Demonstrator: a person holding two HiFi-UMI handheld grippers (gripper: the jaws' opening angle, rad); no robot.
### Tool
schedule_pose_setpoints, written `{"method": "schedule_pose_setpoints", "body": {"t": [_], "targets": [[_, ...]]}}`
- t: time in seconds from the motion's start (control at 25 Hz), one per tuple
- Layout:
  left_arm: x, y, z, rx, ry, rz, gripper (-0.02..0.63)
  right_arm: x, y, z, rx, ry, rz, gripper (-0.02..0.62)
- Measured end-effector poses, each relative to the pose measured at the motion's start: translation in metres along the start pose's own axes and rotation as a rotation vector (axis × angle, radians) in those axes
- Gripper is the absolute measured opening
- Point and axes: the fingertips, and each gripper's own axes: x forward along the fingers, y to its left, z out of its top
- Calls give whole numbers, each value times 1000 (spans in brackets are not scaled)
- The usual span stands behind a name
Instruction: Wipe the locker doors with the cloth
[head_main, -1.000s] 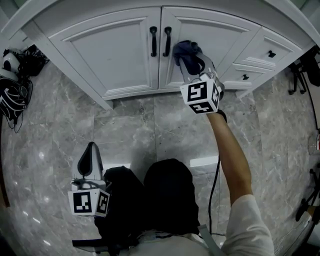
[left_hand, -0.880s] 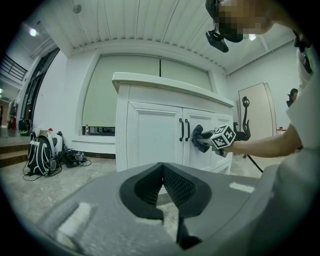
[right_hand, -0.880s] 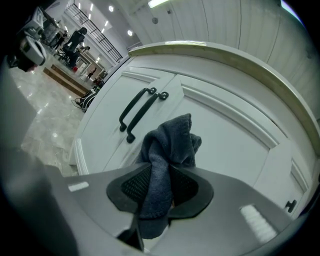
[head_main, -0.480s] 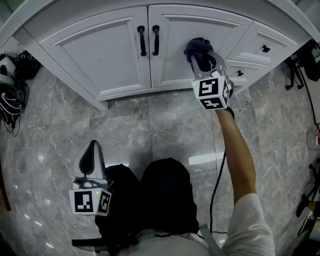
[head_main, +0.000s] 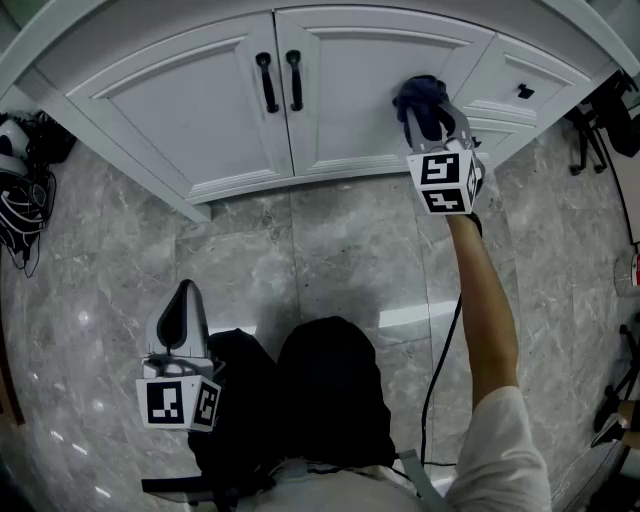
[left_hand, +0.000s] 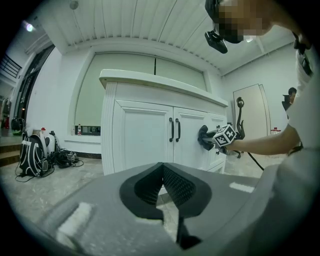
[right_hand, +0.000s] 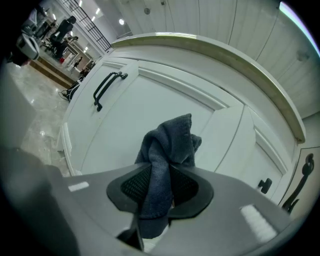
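Marble floor (head_main: 330, 250); locker doors (head_main: 350, 100) (white)

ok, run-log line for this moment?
step: wiping | right gripper: shut on cloth, cloth against right door | left gripper: shut, empty, low over floor

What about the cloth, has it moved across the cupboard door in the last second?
Yes. The cloth, clamped in the right gripper, has slid rightward, away from the door handle toward the drawers.
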Motion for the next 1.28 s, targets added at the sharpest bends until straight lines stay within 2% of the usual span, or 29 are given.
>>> {"method": "schedule_pose_setpoints", "body": {"t": [0.28,0.72,1.28], "targets": [[-1,0,-1,10,5,4,2,-1,-1,-11,21,2,-26,103],[-2,6,-5,3,11,12,2,6,23,-43,36,53,-11,103],[-6,15,-9,-13,7,14,2,16,80,-4,72,19,30,103]]}}
